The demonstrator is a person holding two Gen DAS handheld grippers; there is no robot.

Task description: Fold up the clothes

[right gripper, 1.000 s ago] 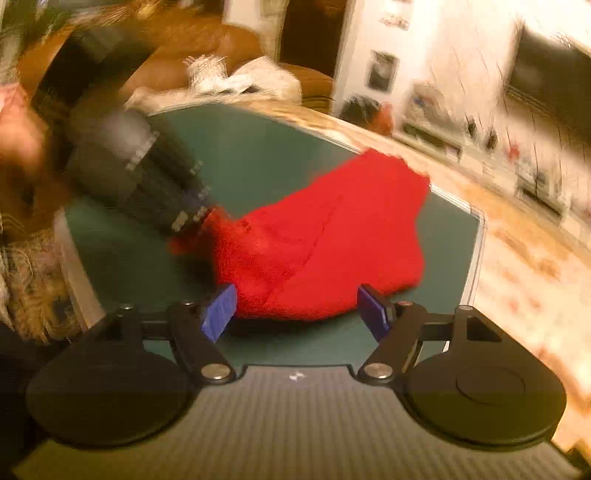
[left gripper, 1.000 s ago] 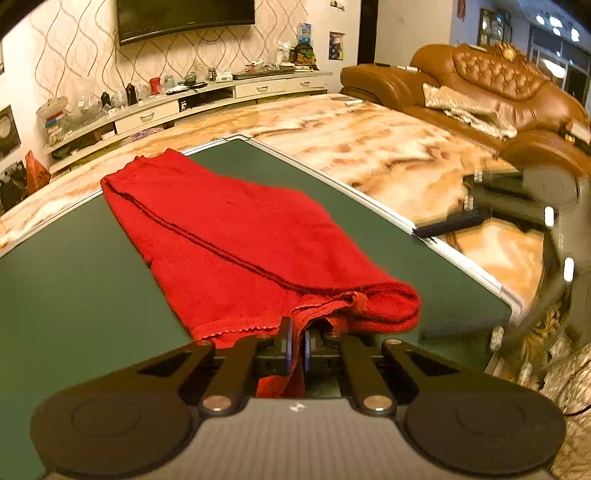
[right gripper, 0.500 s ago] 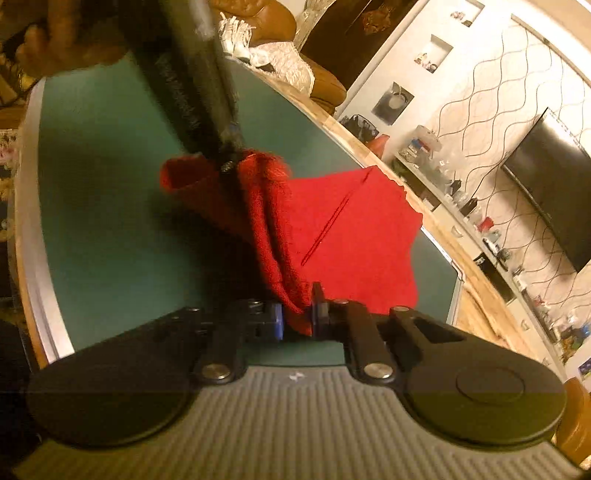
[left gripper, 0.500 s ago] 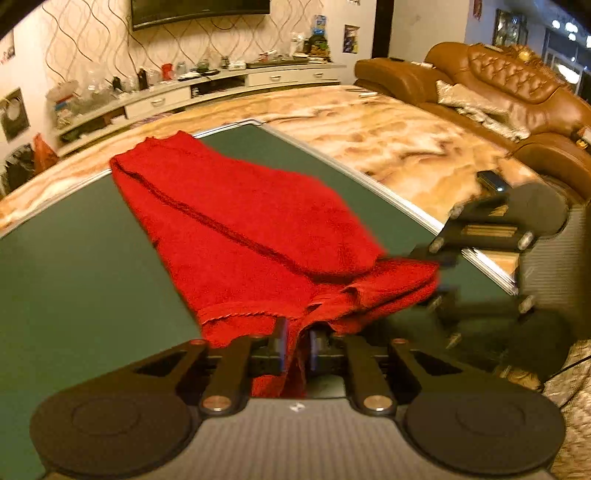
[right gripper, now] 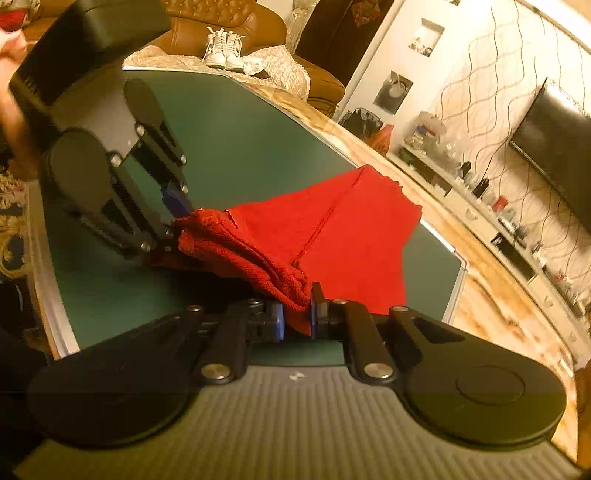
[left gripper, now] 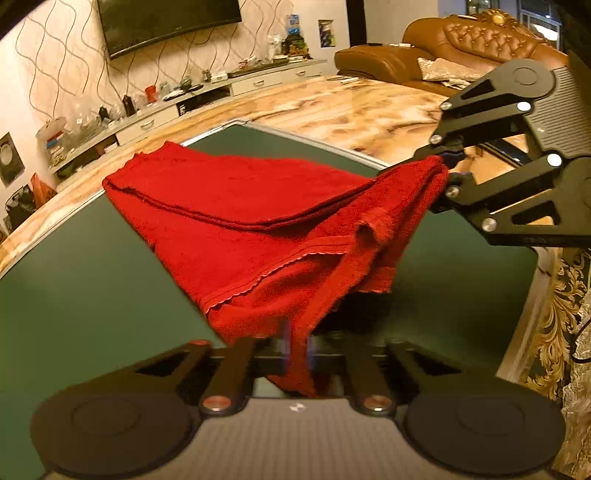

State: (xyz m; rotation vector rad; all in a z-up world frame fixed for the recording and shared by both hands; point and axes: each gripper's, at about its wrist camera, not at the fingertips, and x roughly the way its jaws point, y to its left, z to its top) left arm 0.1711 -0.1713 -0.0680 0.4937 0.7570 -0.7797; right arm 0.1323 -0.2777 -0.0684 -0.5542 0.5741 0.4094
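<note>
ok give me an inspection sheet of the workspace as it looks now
surface: green table top, metal-edged
job's things: red cloth, folded, near end lifted, far end resting on the table
clutter: nothing seen on the table
grippers: left tool and right tool each shut on a near corner of the cloth
cables: nothing seen
surroundings: brown sofa, wall TV, crowded low shelf, marble-pattern floor

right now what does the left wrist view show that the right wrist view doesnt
Only the left wrist view shows the scalloped hem of the red cloth and the cushion on the sofa. Only the right wrist view shows a pair of white shoes and a person's hand. Both show the cloth lifted off the green table, the wall TV, and the left gripper and right gripper, each shut on a near corner.
</note>
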